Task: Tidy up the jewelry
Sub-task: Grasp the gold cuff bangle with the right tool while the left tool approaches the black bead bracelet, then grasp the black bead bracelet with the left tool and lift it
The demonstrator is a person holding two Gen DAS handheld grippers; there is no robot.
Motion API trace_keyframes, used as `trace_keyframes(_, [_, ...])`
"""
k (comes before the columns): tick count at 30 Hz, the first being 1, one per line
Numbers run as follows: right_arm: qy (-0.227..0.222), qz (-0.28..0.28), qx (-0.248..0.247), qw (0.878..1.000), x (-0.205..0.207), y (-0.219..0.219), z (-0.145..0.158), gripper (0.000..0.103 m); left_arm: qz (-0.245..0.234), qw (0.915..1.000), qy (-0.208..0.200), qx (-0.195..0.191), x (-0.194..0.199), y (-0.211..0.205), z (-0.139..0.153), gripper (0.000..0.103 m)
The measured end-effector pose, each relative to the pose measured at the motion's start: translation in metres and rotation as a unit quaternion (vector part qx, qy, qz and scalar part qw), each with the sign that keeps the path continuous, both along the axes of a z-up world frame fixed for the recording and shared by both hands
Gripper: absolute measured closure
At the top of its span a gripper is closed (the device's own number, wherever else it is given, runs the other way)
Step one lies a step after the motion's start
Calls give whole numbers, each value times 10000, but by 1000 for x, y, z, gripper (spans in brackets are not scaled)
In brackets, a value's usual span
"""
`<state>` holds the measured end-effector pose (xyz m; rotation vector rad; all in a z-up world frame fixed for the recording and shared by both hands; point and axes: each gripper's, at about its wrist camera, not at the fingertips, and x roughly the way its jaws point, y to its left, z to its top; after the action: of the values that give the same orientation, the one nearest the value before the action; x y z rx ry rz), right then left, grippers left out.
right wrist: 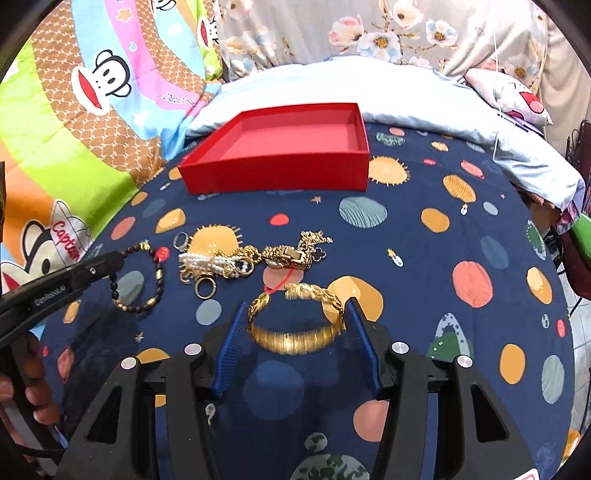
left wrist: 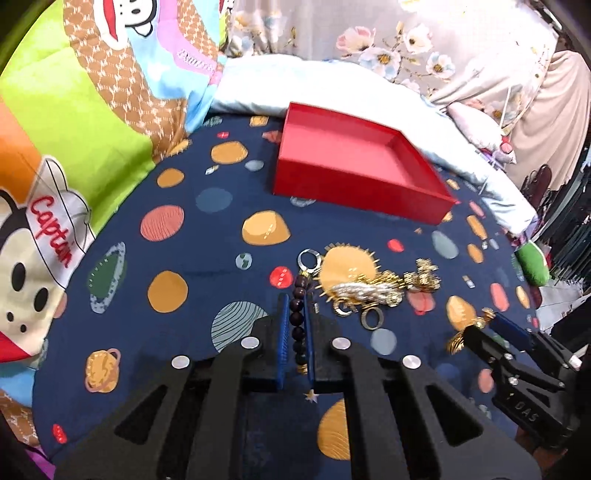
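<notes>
My left gripper (left wrist: 295, 306) is shut on a dark bead bracelet (left wrist: 298, 321), which also shows in the right wrist view (right wrist: 142, 275) hanging from its fingers. My right gripper (right wrist: 295, 310) holds a gold bangle (right wrist: 295, 336) between its blue pads (right wrist: 231, 347), jaws wide apart; the bangle also shows in the left wrist view (left wrist: 458, 339). A pile of jewelry (right wrist: 251, 260) with pearls, gold chains and rings lies on the navy planet-print sheet (right wrist: 424, 258), and shows in the left wrist view (left wrist: 380, 290). An empty red box (right wrist: 280, 155) stands behind it, also in the left wrist view (left wrist: 354, 162).
A cartoon monkey quilt (left wrist: 74, 110) lies bunched at the left. A pale blue pillow (right wrist: 461, 110) and floral bedding (right wrist: 369, 29) lie behind the box. A green object (left wrist: 532, 264) sits at the right edge of the bed.
</notes>
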<state>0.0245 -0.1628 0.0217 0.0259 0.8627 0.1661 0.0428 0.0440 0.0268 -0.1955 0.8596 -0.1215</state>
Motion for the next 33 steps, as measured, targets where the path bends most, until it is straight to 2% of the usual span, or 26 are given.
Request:
trace_keyframes(1, [37, 41, -23, 10000, -1, 1, 1, 96, -12, 10000, -39, -9, -2, 0, 5, 96])
trace_keyframes(2, [68, 41, -41, 10000, -1, 1, 1, 101, -20, 10000, -86, -13, -4, -1, 10, 96])
trace_keyframes(8, [412, -78, 253, 9988, -2, -12, -13, 101, -86, 9996, -282, 7, -12, -3, 25, 96])
trace_keyframes(9, [429, -85, 270, 9987, -3, -13, -14, 98, -89, 9996, -275, 0, -13, -4, 25, 96])
trace_keyframes(10, [443, -108, 250, 9986, -4, -15, -15, 90, -88, 9996, -260, -8, -15, -4, 24, 96])
trace_keyframes(11, [431, -135, 240, 9987, -5, -16, -16, 70, -91, 9997, -222, -24, -15, -3, 23, 96])
trace_keyframes(12, [399, -172, 254, 9987, -6, -19, -16, 56, -96, 9998, -187, -50, -15, -3, 21, 96])
trace_keyframes(13, [343, -215, 261, 9988, -6, -20, -15, 36, -89, 9998, -166, -68, -16, -3, 20, 96])
trace_keyframes(14, [286, -249, 254, 9990, -7, -20, -15, 33, -92, 9998, -142, -79, -17, -4, 18, 96])
trace_keyframes(18, [356, -236, 111, 9990, 3, -17, -23, 33, -121, 9998, -114, -107, -18, -5, 15, 96])
trace_keyframes(24, [584, -210, 218, 9978, 26, -6, -36, 33, -156, 9998, -81, -108, -16, -7, 12, 96])
trace_keyframes(27, [513, -225, 48, 9984, 31, 2, -38, 33, -148, 9998, -82, -101, -16, -7, 11, 96])
trace_keyframes(28, [482, -231, -10, 9986, 31, 3, -39, 35, -144, 9998, -86, -100, -15, -7, 11, 96])
trace_keyframes(30, [413, -271, -162, 9986, 32, 4, -39, 47, -144, 9998, -80, -113, -14, -7, 10, 96])
trace_keyframes(33, [394, -253, -103, 9988, 32, 0, -39, 48, -145, 9998, -89, -112, -12, -7, 9, 96])
